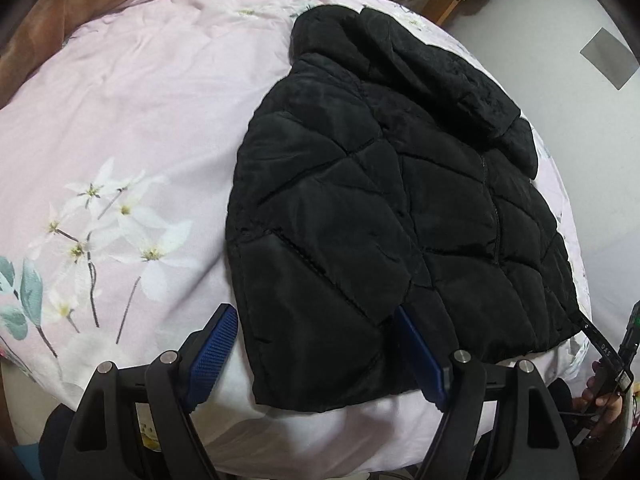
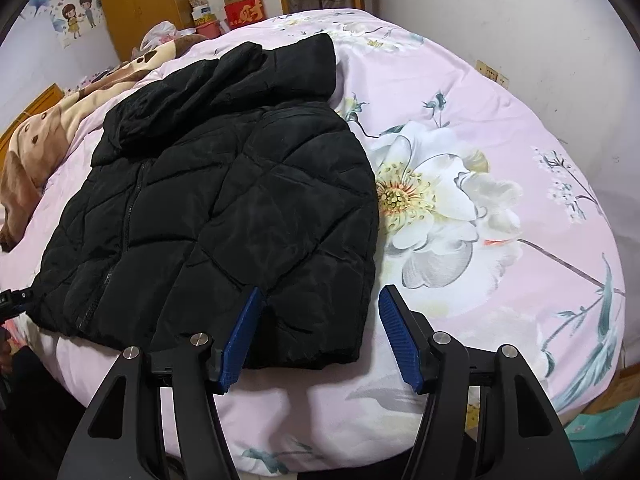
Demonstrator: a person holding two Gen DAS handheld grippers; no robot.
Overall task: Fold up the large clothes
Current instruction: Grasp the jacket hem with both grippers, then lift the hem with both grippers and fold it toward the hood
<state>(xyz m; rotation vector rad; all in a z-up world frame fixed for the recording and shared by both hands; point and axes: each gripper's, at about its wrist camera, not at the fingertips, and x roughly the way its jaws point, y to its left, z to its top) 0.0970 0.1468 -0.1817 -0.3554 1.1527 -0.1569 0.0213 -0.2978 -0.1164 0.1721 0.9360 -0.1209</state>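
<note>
A black quilted jacket (image 1: 360,208) with a hood lies flat, front up, on a pink flowered bedsheet (image 1: 120,120). My left gripper (image 1: 316,346) stands open over the jacket's near left corner; the blue pads (image 1: 212,354) straddle the folded-in sleeve without pressing it. In the right wrist view the jacket (image 2: 224,200) fills the left half. My right gripper (image 2: 320,334) is open over its near right corner, one pad above the fabric and the other pad (image 2: 400,336) past the jacket's edge, over the sheet. The right gripper (image 1: 612,356) and a hand (image 1: 600,400) also show at the left view's right edge.
A brown and cream blanket (image 2: 44,132) lies at the head of the bed. A wooden wardrobe (image 2: 136,0) and boxes (image 2: 240,8) stand behind. The bed's near edge (image 2: 320,440) runs just below both grippers. A white wall (image 2: 520,20) borders the far side.
</note>
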